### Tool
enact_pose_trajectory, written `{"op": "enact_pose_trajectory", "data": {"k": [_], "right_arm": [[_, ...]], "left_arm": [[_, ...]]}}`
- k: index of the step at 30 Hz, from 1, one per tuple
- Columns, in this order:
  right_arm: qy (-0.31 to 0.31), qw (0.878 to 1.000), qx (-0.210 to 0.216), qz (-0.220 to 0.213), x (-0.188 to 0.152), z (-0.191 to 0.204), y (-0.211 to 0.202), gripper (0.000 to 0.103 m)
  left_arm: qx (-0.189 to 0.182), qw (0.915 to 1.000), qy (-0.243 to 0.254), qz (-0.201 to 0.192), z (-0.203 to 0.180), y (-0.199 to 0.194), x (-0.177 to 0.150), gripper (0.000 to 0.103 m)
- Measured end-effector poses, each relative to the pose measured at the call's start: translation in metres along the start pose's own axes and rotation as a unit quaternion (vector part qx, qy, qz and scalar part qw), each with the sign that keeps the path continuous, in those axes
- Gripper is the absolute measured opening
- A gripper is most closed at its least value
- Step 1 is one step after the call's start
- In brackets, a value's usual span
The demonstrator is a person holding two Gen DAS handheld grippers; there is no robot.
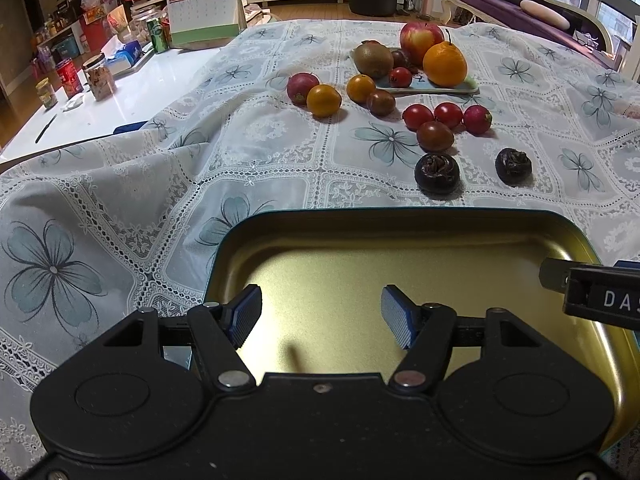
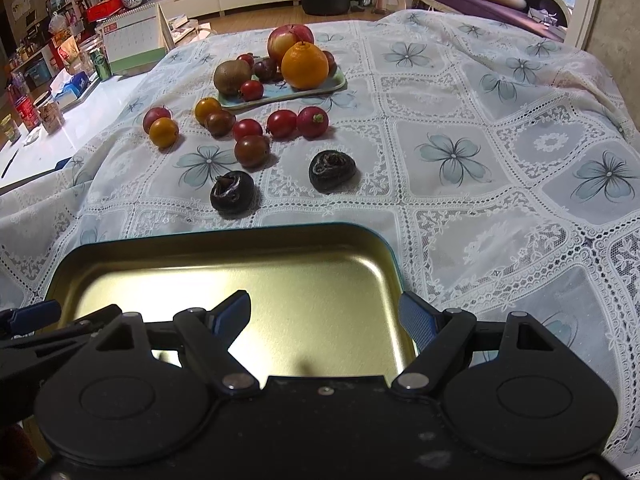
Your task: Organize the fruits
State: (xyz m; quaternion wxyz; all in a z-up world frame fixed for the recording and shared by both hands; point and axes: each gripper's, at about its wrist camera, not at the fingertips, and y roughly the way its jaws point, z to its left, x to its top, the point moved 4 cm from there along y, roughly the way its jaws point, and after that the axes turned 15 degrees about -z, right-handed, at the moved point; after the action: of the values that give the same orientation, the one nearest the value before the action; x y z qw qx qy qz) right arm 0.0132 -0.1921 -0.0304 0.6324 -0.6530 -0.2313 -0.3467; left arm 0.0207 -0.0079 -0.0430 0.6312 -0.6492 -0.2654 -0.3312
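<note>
A gold metal tray (image 1: 400,232) (image 2: 224,248) lies empty on the near side of the table. My left gripper (image 1: 321,316) is open and empty over its left part. My right gripper (image 2: 325,318) is open and empty over its right rim. Beyond the tray lie two dark water chestnuts (image 1: 437,173) (image 2: 232,191), several red and brown cherry tomatoes (image 1: 435,136) (image 2: 251,151), small orange tomatoes (image 1: 323,100) (image 2: 164,132) and radishes (image 1: 477,119) (image 2: 313,121). A pale green plate (image 1: 452,89) (image 2: 280,94) farther back holds an apple (image 1: 420,40), an orange (image 1: 445,64) (image 2: 304,65) and a kiwi (image 1: 374,60) (image 2: 232,76).
A lace flower tablecloth (image 1: 240,168) (image 2: 480,152) covers the table, rumpled at the left. A white counter (image 1: 120,104) at the left holds jars, a green can (image 1: 158,35), a tissue box and a desk calendar (image 1: 202,12). The right gripper's body (image 1: 600,296) shows at the right edge.
</note>
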Motion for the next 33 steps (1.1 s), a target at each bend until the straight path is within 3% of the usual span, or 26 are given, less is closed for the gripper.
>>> {"op": "enact_pose_trajectory", "data": {"k": [8, 11, 17, 21, 25, 29, 33], "right_arm": [[0.006, 0.999, 0.008, 0.05, -0.007, 0.001, 0.01, 0.084], [0.001, 0.998, 0.009, 0.057, -0.006, 0.002, 0.011, 0.083], [-0.014, 0.998, 0.036, 0.056, 0.019, -0.001, 0.011, 0.082], [-0.002, 0.997, 0.06, 0.039, 0.047, -0.01, 0.015, 0.082], [-0.003, 0.998, 0.059, 0.028, 0.072, -0.019, 0.033, 0.082], [-0.005, 0.998, 0.067, 0.02, 0.09, -0.022, 0.061, 0.082], [-0.004, 0.997, 0.071, 0.015, 0.099, -0.023, 0.091, 0.082]], "left_arm": [[-0.012, 0.9994, -0.012, 0.029, 0.001, 0.006, -0.002, 0.068], [-0.02, 0.9986, -0.009, 0.047, 0.001, 0.008, -0.003, 0.058], [-0.084, 0.993, 0.003, 0.083, -0.002, 0.007, 0.01, 0.057], [-0.111, 0.9912, 0.01, 0.071, 0.0, 0.01, 0.039, 0.057], [-0.109, 0.9927, -0.001, 0.052, 0.009, 0.028, 0.068, 0.057], [-0.069, 0.9971, -0.013, 0.029, 0.02, 0.059, 0.086, 0.057], [-0.06, 0.9971, -0.021, 0.042, 0.022, 0.084, 0.087, 0.057]]}}
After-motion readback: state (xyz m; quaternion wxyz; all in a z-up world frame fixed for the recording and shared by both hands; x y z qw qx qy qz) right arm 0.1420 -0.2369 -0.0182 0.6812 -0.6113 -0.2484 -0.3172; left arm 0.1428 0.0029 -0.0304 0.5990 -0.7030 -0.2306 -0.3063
